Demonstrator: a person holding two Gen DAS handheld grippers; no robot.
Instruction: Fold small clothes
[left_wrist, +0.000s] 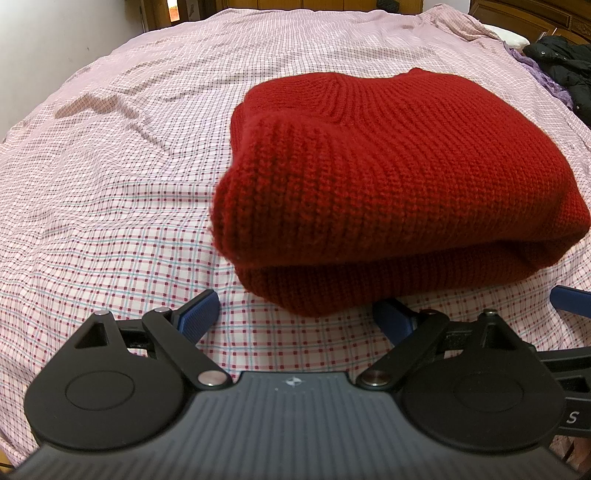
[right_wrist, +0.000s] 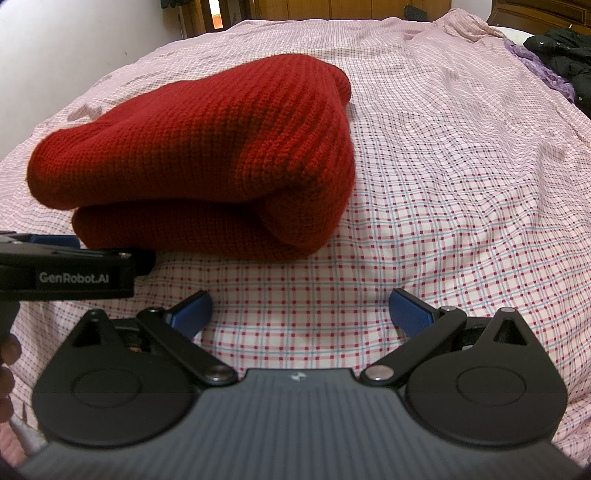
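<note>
Your left camera sits low over the pink checked bed sheet (left_wrist: 110, 221), looking forward, with the folded red knitted sweater (left_wrist: 399, 184) close on its right. Your right camera sits beside it, facing the same way. Both see the sweater (right_wrist: 207, 155) and sheet (right_wrist: 461, 184).

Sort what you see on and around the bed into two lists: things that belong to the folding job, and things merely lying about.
Belongs to the job:
red knitted garment, folded
left tongs, open
right tongs, open
checked bedsheet, the work surface

Lying about:
black jacket
purple cloth
white pillow
</note>
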